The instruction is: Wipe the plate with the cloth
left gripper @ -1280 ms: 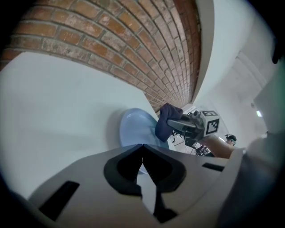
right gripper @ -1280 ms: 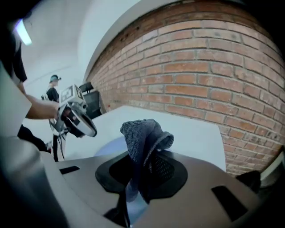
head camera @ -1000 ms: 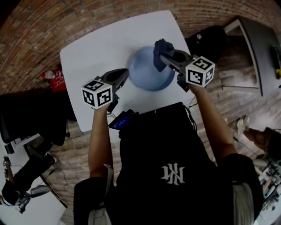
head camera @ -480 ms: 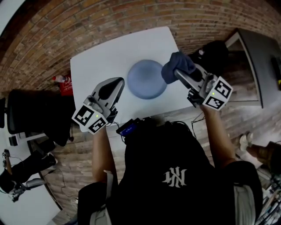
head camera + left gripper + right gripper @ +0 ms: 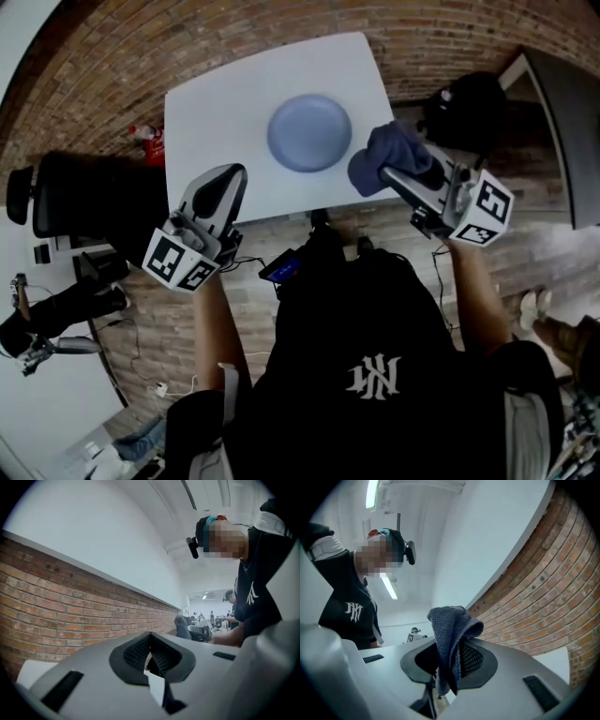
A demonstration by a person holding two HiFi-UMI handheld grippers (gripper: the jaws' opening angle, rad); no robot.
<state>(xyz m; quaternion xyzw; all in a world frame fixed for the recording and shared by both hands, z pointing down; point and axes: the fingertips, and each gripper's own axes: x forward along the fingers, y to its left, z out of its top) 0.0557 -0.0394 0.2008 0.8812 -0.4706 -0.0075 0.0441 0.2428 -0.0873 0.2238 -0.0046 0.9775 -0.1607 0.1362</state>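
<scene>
Head view: we have pulled back from the plate. Right hand-held gripper grasps the cloth, left hand-held gripper clenched empty; wiping seems done.

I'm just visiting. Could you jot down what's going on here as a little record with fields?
Plate: blue, lying on the white table
Cloth: dark blue, bunched, clear of the plate
Right hand-held gripper: shut on the cloth
Left hand-held gripper: shut, nothing between its jaws
</scene>
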